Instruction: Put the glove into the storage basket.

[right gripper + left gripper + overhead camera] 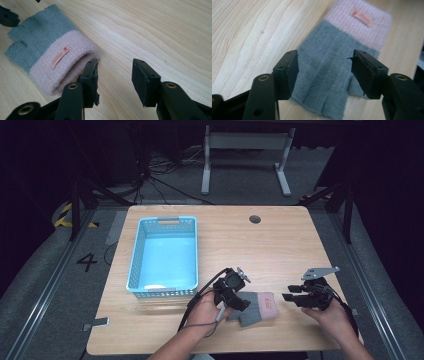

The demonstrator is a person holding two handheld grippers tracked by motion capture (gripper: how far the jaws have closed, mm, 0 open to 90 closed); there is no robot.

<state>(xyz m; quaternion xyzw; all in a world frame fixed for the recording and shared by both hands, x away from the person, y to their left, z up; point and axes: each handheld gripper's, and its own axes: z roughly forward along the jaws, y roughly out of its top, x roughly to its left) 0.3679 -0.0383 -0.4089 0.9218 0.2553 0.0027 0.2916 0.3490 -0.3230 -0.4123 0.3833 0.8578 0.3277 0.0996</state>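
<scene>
The fingerless glove (pixel 256 307) lies flat on the tabletop (pixel 280 245) near the blue basket (pixel 165 255); both the left gripper (pixel 324 72) and right gripper (pixel 113 80) stand apart, holding nothing. Closing too high risks pinching only fuzz, so the knit slips free

Even overhead light brightens the table (pixel 280 245) while the surrounding room sinks into darkness. Close up, the glove (pixel 332 62) blurs softly toward the upper right.

On the desk (pixel 280 245), the basket (pixel 165 252) sits at the left; the fingerless glove (pixel 256 306) lies near the front edge, right of it, between the left claw (pixel 239 301) and right claw (pixel 291 296).
</scene>
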